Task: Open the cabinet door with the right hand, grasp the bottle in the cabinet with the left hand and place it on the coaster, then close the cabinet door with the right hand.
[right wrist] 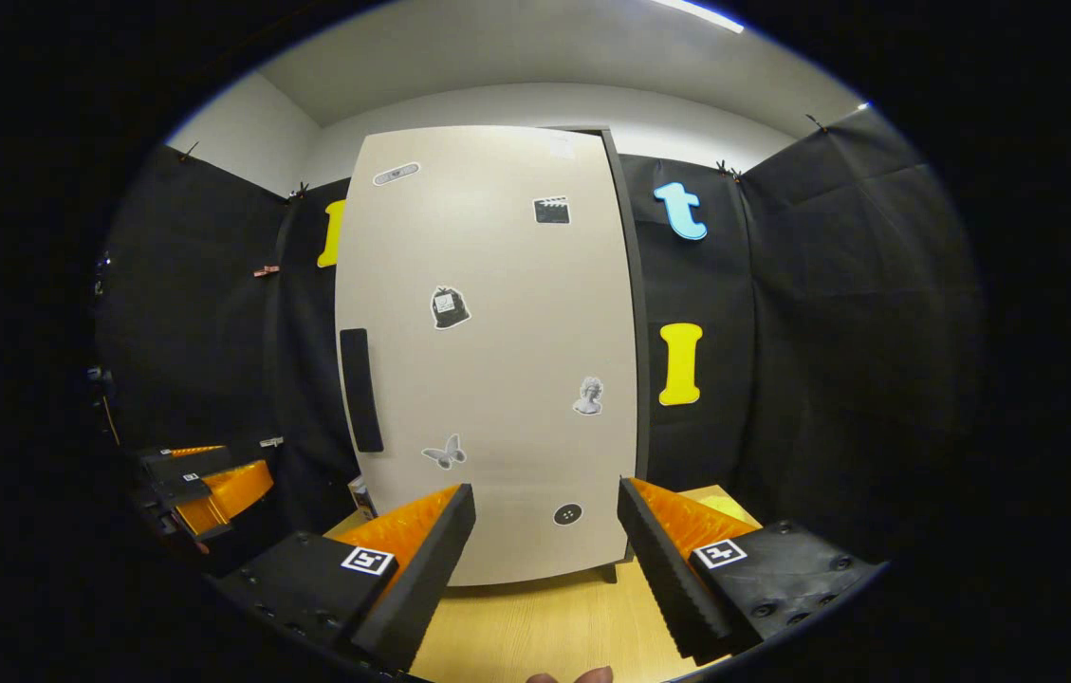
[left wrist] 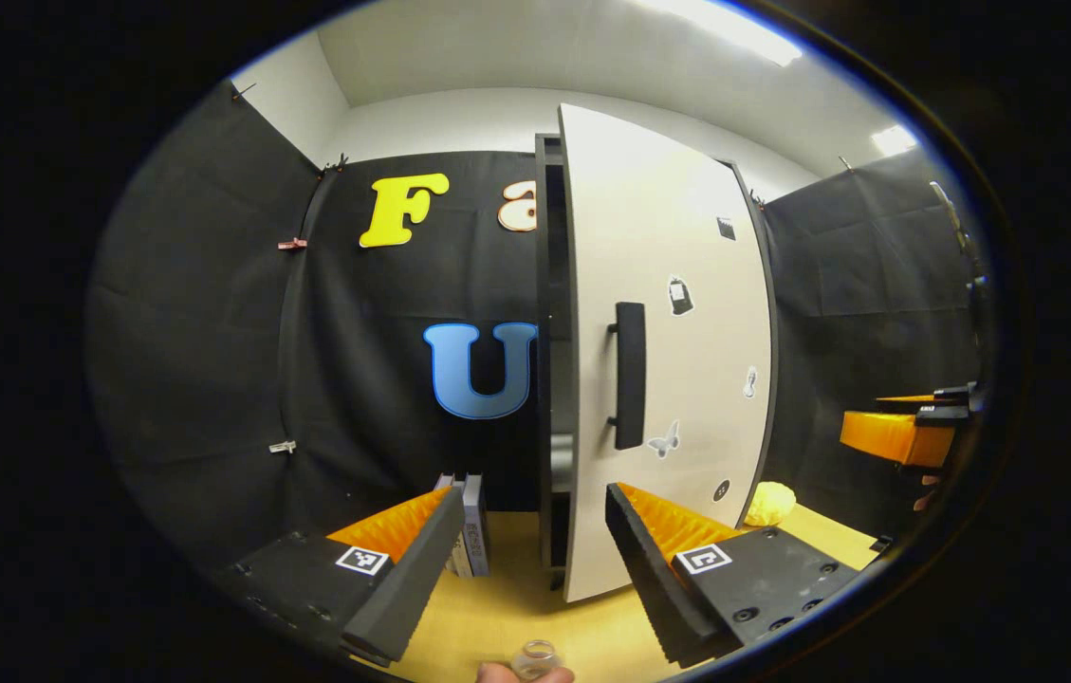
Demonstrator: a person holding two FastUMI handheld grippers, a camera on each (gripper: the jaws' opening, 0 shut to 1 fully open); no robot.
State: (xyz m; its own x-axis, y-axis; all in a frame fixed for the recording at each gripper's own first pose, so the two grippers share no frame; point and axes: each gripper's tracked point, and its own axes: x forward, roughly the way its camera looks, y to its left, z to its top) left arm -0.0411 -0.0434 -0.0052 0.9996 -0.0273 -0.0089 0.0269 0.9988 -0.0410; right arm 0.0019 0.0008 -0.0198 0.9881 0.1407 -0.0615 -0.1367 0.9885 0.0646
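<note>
With the beige cabinet door (left wrist: pixel 663 360) nearly shut and a small clear glass bottle (left wrist: pixel 536 657) near the left gripper (left wrist: pixel 526 560), both it and the right gripper (right wrist: pixel 544 560) gaped empty, so only final closing seemed left.

Cabinet door (left wrist: pixel 668 351) (barely ajar) across the opening

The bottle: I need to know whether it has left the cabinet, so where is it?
In the left gripper view the bottle sits at the bottom edge on the table, between the open fingers.
</note>
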